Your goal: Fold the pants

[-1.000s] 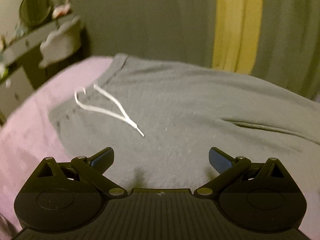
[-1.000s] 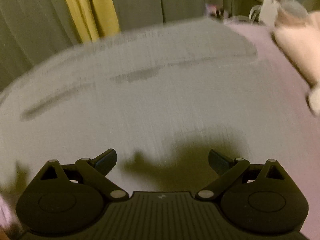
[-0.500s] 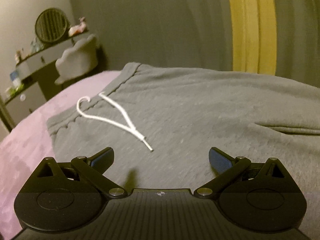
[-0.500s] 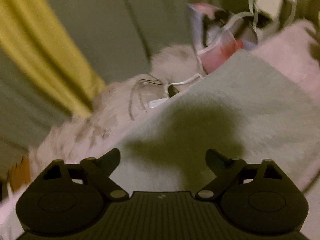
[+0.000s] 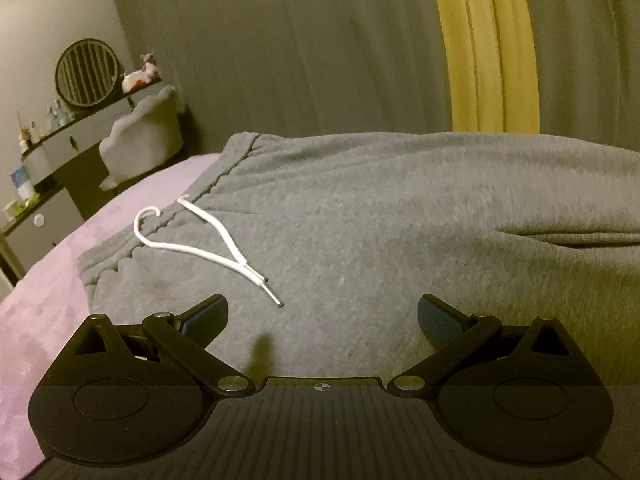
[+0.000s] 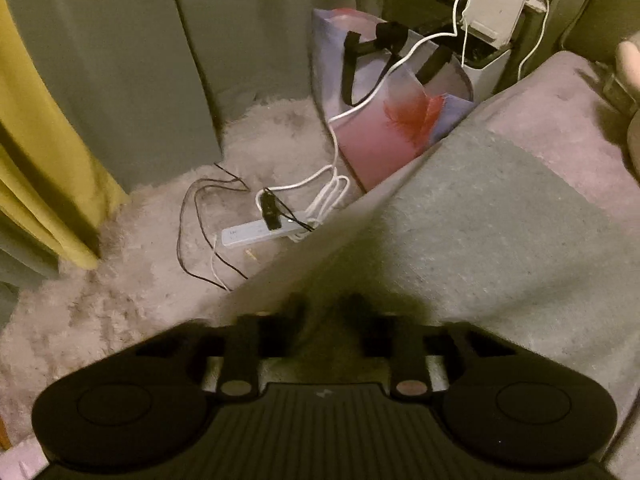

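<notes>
Dim, warm yellowish light is filling both views, leaving colours muddy and grainy. The fisheye lens is bending the curtains (image 5: 300, 40) and darkening the frame corners. In the left wrist view, the pants (image 5: 400, 220) are showing soft smearing toward the right. In the right wrist view, the right tool (image 6: 322, 312) is blurring and casting a dark shadow onto the fabric.

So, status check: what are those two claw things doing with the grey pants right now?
Left gripper open, over the waistband end. Right gripper closing at the grey pants leg edge; grip unclear. White drawstring loose ahead of left.
</notes>
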`<state>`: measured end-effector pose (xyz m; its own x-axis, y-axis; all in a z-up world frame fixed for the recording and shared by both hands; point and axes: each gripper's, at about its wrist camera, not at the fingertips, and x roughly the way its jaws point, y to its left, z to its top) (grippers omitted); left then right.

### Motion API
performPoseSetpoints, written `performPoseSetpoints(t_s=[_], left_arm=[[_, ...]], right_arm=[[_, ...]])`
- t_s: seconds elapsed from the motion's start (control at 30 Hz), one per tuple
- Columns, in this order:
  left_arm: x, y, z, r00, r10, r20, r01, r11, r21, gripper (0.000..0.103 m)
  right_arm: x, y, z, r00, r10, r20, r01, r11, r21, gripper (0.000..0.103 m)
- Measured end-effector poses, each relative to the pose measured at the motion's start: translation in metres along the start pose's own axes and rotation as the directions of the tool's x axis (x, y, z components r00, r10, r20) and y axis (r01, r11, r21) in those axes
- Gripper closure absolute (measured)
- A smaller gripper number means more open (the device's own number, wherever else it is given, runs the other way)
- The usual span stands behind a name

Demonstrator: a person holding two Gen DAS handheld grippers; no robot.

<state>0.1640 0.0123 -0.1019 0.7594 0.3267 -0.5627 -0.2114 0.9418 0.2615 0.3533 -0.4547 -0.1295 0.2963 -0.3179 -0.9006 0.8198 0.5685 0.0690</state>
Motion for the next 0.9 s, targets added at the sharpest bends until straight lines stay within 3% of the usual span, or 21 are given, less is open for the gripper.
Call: performPoseSetpoints(t_s=[0.1,0.17,0.3,0.43,0.47,0.5,0.6,0.63,0.67,0.73,0.77,0.83,0.87,0.9], left_arm=[[-0.001,-0.002,-0.002,1.000,0.017,0.005,-0.017,1.000,0.019,0.000],[-0.002,-0.002,-0.001,0.999,0.032,0.008,-0.033,0.999,0.021,0.000],[-0.003,0.001,0.000,0.998,0.062,0.012,-0.062,0.998,0.018,0.000],[-0.010,0.007,0.002,0.997,0.073,0.034,-0.073,0.997,0.007,0.000],[-0.013,0.009,0.003,0.996,0.073,0.046,-0.073,0.997,-0.001,0.000],[-0.016,0.010,0.003,0.996,0.069,0.055,-0.069,0.998,-0.005,0.000],[-0.018,0.013,0.007,0.998,0.054,0.041,-0.053,0.998,-0.021,0.000],[-0.019,0.013,0.008,0.998,0.050,0.034,-0.050,0.999,-0.019,0.000],[-0.020,0.013,0.008,0.998,0.057,0.032,-0.057,0.998,-0.013,0.000],[-0.022,0.012,0.009,0.997,0.069,0.024,-0.070,0.998,0.001,0.000],[-0.024,0.012,0.010,0.998,0.063,0.016,-0.063,0.998,0.004,0.000],[-0.028,0.013,0.013,0.998,0.058,0.014,-0.058,0.998,-0.001,0.000],[-0.030,0.015,0.017,0.999,0.051,0.017,-0.051,0.999,-0.001,0.000],[-0.032,0.018,0.022,0.999,0.044,0.021,-0.044,0.999,-0.004,0.000]], right_arm=[[-0.021,-0.027,-0.001,0.994,0.105,0.019,-0.105,0.993,0.051,0.098],[-0.046,-0.045,-0.006,0.979,0.194,0.066,-0.196,0.980,0.027,0.098],[-0.129,-0.117,-0.047,0.902,0.378,0.207,-0.387,0.922,0.003,0.099],[-0.206,-0.212,-0.131,0.815,0.522,0.250,-0.548,0.836,0.040,0.101],[-0.218,-0.234,-0.158,0.814,0.522,0.255,-0.551,0.833,0.054,0.101],[-0.225,-0.250,-0.182,0.829,0.491,0.270,-0.521,0.852,0.049,0.103],[-0.209,-0.273,-0.218,0.916,0.339,0.216,-0.339,0.940,-0.039,0.103],[-0.201,-0.279,-0.217,0.931,0.319,0.175,-0.323,0.946,-0.009,0.103],[-0.197,-0.284,-0.213,0.931,0.325,0.165,-0.334,0.942,0.027,0.102],[-0.201,-0.279,-0.202,0.909,0.335,0.249,-0.349,0.937,0.011,0.099],[-0.200,-0.271,-0.198,0.907,0.321,0.273,-0.327,0.945,-0.023,0.095],[-0.190,-0.246,-0.190,0.918,0.274,0.286,-0.259,0.962,-0.088,0.073],[-0.180,-0.233,-0.189,0.930,0.266,0.254,-0.243,0.963,-0.118,0.064],[-0.169,-0.220,-0.188,0.948,0.245,0.204,-0.221,0.966,-0.133,0.046]])
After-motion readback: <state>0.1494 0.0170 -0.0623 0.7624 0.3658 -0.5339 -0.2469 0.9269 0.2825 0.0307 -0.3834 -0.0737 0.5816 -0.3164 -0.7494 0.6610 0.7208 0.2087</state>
